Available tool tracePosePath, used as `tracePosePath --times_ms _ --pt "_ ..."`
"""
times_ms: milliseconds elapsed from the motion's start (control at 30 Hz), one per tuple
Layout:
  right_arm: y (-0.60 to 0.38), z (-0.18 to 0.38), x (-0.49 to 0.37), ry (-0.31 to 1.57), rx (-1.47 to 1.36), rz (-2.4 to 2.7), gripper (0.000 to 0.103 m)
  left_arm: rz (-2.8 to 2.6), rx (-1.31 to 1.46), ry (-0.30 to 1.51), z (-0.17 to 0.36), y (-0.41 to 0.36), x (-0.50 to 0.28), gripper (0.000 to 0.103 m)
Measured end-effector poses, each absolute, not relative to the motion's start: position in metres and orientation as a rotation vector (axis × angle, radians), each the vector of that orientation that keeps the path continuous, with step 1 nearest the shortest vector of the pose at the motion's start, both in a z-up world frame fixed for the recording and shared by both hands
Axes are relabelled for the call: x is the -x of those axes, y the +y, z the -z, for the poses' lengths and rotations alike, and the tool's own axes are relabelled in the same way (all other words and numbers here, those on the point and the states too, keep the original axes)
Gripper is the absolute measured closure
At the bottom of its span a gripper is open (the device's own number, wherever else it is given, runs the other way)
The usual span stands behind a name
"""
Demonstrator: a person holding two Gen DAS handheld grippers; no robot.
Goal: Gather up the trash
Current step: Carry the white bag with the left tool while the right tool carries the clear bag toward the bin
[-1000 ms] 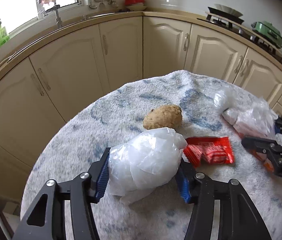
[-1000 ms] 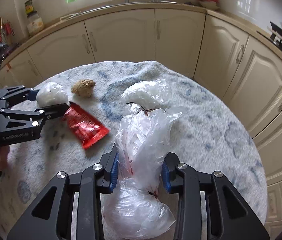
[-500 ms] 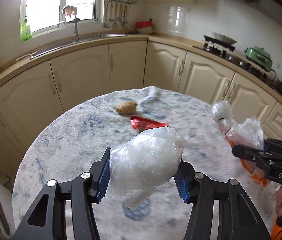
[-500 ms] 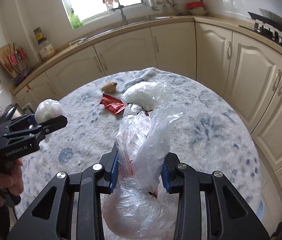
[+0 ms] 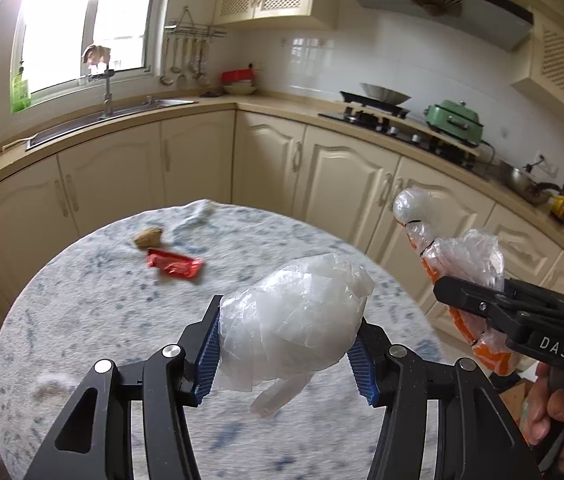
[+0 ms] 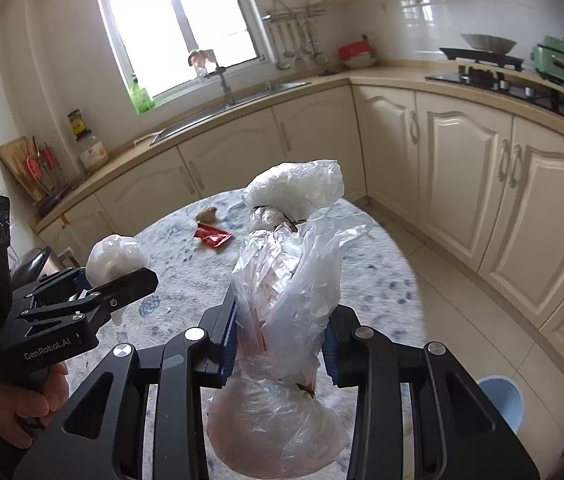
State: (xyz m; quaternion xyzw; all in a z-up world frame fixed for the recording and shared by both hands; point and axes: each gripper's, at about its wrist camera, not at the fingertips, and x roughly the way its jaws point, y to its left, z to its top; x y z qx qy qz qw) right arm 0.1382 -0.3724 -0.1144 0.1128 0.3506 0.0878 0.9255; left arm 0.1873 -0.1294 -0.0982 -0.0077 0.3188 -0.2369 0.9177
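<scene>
The left gripper fingers pinch a crumpled white plastic wad, held in the air above the near part of the bench. The right gripper fingers pinch a knotted clear plastic bag. A red wrapper and a brown lump lie side by side near the bench's far edge.

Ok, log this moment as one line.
left gripper: shut on crumpled white plastic wad | right gripper: shut on tied clear plastic bag | both above table | red wrapper, brown lump on table
</scene>
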Motion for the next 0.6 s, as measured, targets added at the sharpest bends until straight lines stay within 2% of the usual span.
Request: tracePosePath --times_ms 300,600 --pt "-0.428 0.108 -0.096 0.675 -0.289 -0.081 0.068 0.608 0.031 0.641 0.088 -0.182 -0.174 0.052" --pt "-0.501 0.119 -0.055 0.661 -0.359 0.063 0.068 0.78 -0.017 0.683 0.087 -0.291 -0.18 0.052"
